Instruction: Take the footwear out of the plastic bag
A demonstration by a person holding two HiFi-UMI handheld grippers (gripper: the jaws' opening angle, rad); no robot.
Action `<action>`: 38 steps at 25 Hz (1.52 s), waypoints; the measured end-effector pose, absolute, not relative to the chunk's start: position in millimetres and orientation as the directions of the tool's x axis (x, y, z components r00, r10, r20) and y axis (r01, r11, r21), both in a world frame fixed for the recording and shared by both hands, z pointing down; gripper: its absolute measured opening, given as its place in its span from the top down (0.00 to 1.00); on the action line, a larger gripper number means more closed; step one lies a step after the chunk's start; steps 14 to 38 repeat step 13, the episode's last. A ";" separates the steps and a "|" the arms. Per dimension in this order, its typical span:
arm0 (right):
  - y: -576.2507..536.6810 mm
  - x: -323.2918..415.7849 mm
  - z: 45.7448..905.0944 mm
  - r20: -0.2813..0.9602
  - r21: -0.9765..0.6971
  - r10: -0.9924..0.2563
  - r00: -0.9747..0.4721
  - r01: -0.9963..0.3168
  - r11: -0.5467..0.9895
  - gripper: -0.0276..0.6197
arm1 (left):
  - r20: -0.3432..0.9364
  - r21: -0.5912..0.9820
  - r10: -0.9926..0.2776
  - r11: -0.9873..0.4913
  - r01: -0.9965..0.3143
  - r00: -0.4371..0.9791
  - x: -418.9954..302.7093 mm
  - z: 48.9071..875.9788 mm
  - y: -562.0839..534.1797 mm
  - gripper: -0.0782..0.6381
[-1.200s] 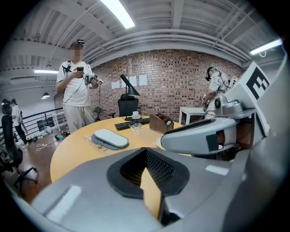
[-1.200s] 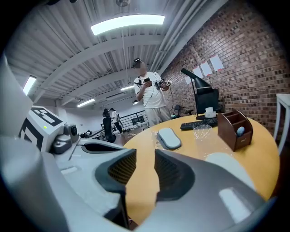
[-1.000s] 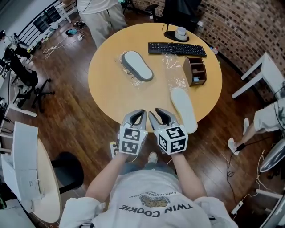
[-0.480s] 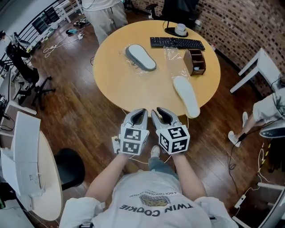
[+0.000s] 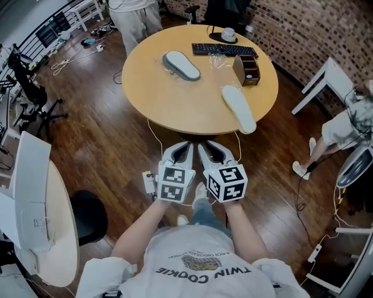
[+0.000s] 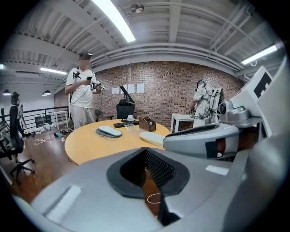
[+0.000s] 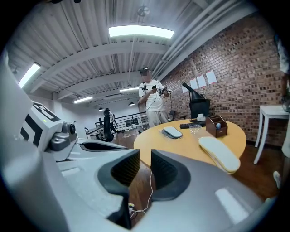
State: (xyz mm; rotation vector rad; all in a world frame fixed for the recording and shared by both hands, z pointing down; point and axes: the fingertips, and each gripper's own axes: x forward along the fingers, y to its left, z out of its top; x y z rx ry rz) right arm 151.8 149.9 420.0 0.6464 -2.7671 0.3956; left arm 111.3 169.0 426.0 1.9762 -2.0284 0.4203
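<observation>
A grey slipper (image 5: 181, 65) lies on the far left of the round wooden table (image 5: 169, 99) with clear plastic crumpled around it. A white slipper (image 5: 238, 108) lies bare at the table's near right edge. Another clear plastic bag (image 5: 218, 60) lies flat by the keyboard. Both grippers hang side by side over the floor, well short of the table. My left gripper (image 5: 180, 146) has its tips together and holds nothing. My right gripper (image 5: 205, 146) shows a narrow gap, its jaws closing with nothing between them. Both slippers also show far ahead: grey slipper (image 7: 172, 132), white slipper (image 7: 219, 153).
A black keyboard (image 5: 222, 50) and a wooden desk organiser (image 5: 246, 68) sit at the table's far side. A person (image 5: 131, 14) stands beyond the table. A white table (image 5: 326, 81) is at the right, a white curved desk (image 5: 35, 215) at the left, and cables lie on the floor.
The table has slid further away and up in the head view, as if the person stepped back. Both grippers stay together in front of the body. The right jaws have narrowed.
</observation>
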 end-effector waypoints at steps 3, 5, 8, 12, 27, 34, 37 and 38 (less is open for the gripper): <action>168.7 160.8 421.1 0.323 -0.193 -0.399 -0.858 -0.473 0.860 0.84 | 0.382 -0.013 -0.924 0.009 -1.000 -0.014 120.9 423.8 186.4 0.88; 179.4 163.8 420.4 0.322 -0.184 -0.405 -0.855 -0.477 0.860 0.85 | 0.375 -0.012 -0.927 0.005 -1.000 -0.009 123.7 422.3 196.0 0.88; 192.8 168.8 420.4 0.322 -0.172 -0.418 -0.850 -0.486 0.857 0.88 | 0.374 -0.014 -0.928 0.002 -1.000 -0.007 127.0 422.7 209.0 0.88; 205.8 177.3 422.0 0.322 -0.175 -0.427 -0.845 -0.496 0.850 0.91 | 0.370 -0.017 -0.929 -0.009 -1.000 0.002 134.9 423.4 222.4 0.88; 208.7 179.4 422.4 0.323 -0.176 -0.429 -0.844 -0.499 0.849 0.91 | 0.369 -0.018 -0.929 -0.012 -1.000 0.004 137.0 423.3 225.4 0.88; 208.7 179.4 422.4 0.323 -0.176 -0.429 -0.844 -0.499 0.849 0.91 | 0.369 -0.018 -0.929 -0.012 -1.000 0.004 137.0 423.3 225.4 0.88; 208.7 179.4 422.4 0.323 -0.176 -0.429 -0.844 -0.499 0.849 0.91 | 0.369 -0.018 -0.929 -0.012 -1.000 0.004 137.0 423.3 225.4 0.88; 208.7 179.4 422.4 0.323 -0.176 -0.429 -0.844 -0.499 0.849 0.91 | 0.369 -0.018 -0.929 -0.012 -1.000 0.004 137.0 423.3 225.4 0.88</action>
